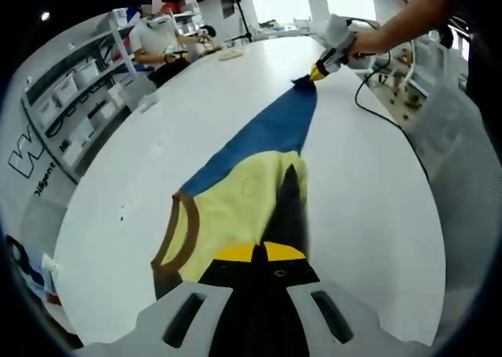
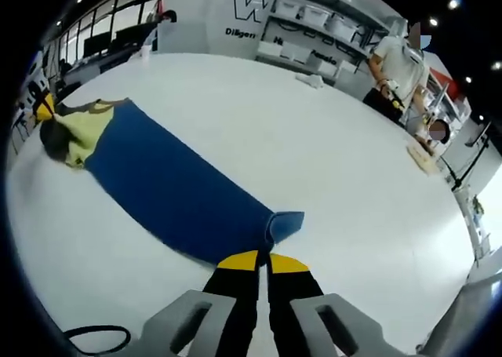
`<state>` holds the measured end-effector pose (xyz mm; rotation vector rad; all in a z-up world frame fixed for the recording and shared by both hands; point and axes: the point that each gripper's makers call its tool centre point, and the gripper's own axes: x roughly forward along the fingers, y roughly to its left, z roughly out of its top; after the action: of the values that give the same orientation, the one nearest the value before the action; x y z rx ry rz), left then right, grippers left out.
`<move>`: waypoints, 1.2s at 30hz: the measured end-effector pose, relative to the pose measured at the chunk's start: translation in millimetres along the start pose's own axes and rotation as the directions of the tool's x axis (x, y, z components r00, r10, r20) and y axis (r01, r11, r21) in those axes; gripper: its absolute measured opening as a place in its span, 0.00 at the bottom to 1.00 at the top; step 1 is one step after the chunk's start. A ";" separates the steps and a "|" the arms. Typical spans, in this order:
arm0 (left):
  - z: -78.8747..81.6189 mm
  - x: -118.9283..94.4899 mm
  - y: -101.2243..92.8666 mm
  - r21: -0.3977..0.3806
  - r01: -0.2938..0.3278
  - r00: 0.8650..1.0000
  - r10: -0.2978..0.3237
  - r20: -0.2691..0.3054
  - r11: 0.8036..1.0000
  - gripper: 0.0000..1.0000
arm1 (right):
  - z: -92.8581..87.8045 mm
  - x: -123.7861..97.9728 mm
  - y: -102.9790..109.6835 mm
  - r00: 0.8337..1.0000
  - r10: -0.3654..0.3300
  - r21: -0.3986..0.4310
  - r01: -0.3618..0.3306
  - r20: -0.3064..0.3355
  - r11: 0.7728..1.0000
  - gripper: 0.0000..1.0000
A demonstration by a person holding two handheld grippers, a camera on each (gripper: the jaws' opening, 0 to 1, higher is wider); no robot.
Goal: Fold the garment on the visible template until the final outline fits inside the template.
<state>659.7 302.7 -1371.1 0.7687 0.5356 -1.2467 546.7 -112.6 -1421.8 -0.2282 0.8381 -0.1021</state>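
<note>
A long garment lies stretched across the white table [image 1: 369, 216]. One end is yellow [image 1: 243, 208] with a brown trimmed opening [image 1: 174, 239], and the rest is blue [image 1: 267, 129]. My left gripper [image 1: 259, 253] is shut on the yellow end's near edge. At the far blue tip, my right gripper [image 1: 320, 71] pinches the cloth, held by a person's hand. In the right gripper view, the right gripper [image 2: 263, 260] is shut on a folded blue corner [image 2: 284, 225]. From there the blue cloth [image 2: 172, 192] runs to the yellow end [image 2: 82, 133], where the left gripper [image 2: 43, 106] sits.
A black cable [image 1: 375, 110] trails over the table's right side and shows again as a loop [image 2: 94, 337]. Two people [image 1: 157, 39] work at the table's far end, near small items [image 2: 314, 80]. Shelves with bins [image 1: 70, 90] line the wall.
</note>
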 end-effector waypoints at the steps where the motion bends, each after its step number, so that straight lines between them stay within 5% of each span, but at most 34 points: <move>1: -0.3 0.1 -0.2 -0.003 0.001 1.000 -0.001 -0.001 1.000 0.10 | -2.5 -0.6 0.1 1.000 -0.002 0.003 0.002 -0.003 1.000 0.00; 14: -1.7 1.2 -1.2 -0.004 0.003 1.000 -0.003 -0.006 1.000 0.10 | -24.9 -7.5 -1.6 0.999 -0.025 0.079 0.027 -0.035 0.997 0.01; 23: -1.6 0.4 -2.4 0.002 0.003 1.000 -0.003 -0.002 1.000 0.10 | -29.7 -10.8 -7.2 0.999 -0.045 0.049 0.047 -0.030 0.998 0.07; 30: -0.1 -1.6 -4.1 0.020 0.008 1.000 -0.009 0.017 1.000 0.10 | -4.5 -14.3 14.0 0.999 0.015 -0.022 -0.014 0.032 1.000 0.14; 36: 2.9 -4.9 -3.8 0.032 0.006 0.999 -0.007 0.033 0.999 0.10 | 32.7 -13.9 62.7 0.984 0.144 -0.128 -0.131 0.100 0.983 0.17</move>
<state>654.7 303.1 -1366.5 0.7729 0.4930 -1.2749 561.8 -44.0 -1405.6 -0.2861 0.7493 0.0907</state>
